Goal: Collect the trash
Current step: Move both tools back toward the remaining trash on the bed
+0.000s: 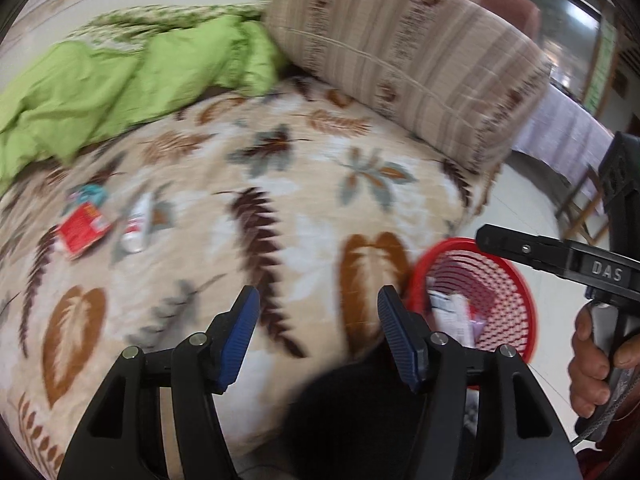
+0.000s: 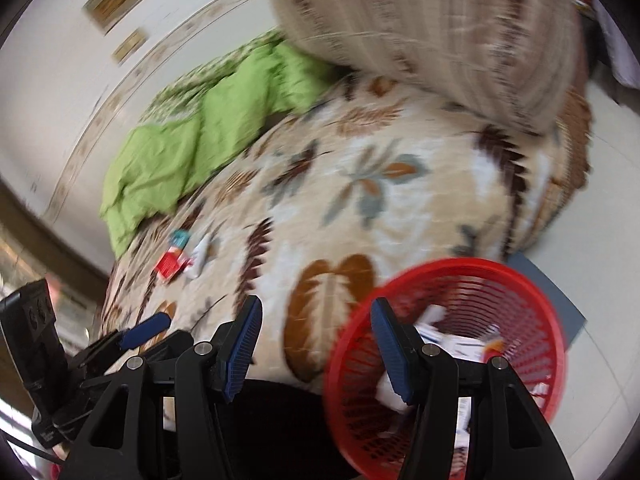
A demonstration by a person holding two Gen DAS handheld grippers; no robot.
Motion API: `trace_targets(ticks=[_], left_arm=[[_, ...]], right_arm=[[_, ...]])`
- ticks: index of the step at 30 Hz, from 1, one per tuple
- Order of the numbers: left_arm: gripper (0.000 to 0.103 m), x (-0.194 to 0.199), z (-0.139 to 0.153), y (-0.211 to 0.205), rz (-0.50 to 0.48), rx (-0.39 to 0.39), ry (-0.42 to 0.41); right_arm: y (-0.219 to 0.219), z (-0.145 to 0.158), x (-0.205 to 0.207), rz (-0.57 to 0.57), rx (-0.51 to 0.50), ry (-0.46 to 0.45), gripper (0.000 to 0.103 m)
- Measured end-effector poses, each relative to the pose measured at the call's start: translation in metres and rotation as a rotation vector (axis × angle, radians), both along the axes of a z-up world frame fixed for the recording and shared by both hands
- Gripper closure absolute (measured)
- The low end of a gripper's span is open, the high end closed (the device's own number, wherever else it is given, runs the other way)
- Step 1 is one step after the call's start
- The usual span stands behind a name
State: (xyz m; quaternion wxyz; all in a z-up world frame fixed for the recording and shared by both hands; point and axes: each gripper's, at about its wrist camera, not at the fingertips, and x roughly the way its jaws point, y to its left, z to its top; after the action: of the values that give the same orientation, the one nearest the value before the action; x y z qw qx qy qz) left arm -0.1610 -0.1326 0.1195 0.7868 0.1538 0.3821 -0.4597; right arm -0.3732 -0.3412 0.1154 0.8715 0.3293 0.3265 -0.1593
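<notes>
A red mesh basket (image 1: 508, 280) (image 2: 520, 292) stands on the floor beside the bed, with white paper trash (image 2: 452, 340) inside. On the leaf-patterned bedspread (image 1: 280, 208) (image 2: 360, 208) lie a red packet (image 1: 80, 230) (image 2: 170, 264), a white tube-like wrapper (image 1: 138, 224) (image 2: 200, 256) and a teal wrapper (image 1: 90, 194) (image 2: 180, 237). My left gripper (image 1: 318, 338) is open and empty above the bed edge. My right gripper (image 2: 316, 346) is open and empty, over the bed edge and the basket rim; its body shows in the left wrist view (image 1: 560, 256).
A crumpled green quilt (image 1: 120, 80) (image 2: 208, 128) lies at the far side of the bed. A large striped pillow (image 1: 400, 52) (image 2: 440, 32) sits at the head. White tiled floor (image 2: 600, 240) and a wooden chair (image 1: 584, 208) are to the right.
</notes>
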Motion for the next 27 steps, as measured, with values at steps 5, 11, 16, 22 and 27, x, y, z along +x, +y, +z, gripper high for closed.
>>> trace_targets(ticks=[5,11,16,22,27], left_arm=[[0.042,-0.047,0.002,0.009,0.137,-0.002,-0.023],[0.042,-0.009,-0.009,0.054,0.330,-0.007,-0.036],[0.042,0.052,-0.027,0.099,0.514,-0.017,-0.015],[0.042,0.088,-0.052,0.125,0.617,-0.021,0.022],[0.042,0.095,-0.054,0.132,0.641,-0.033,0.011]], right_arm=[[0.038,0.002,0.051,0.135,-0.029,0.010,0.043],[0.075,-0.004,0.113,0.254,-0.034,0.029,0.043],[0.099,-0.014,0.177,0.329,-0.024,0.067,0.043],[0.112,-0.034,0.259,0.325,0.005,0.113,0.043],[0.112,-0.065,0.326,0.272,0.064,0.176,0.043]])
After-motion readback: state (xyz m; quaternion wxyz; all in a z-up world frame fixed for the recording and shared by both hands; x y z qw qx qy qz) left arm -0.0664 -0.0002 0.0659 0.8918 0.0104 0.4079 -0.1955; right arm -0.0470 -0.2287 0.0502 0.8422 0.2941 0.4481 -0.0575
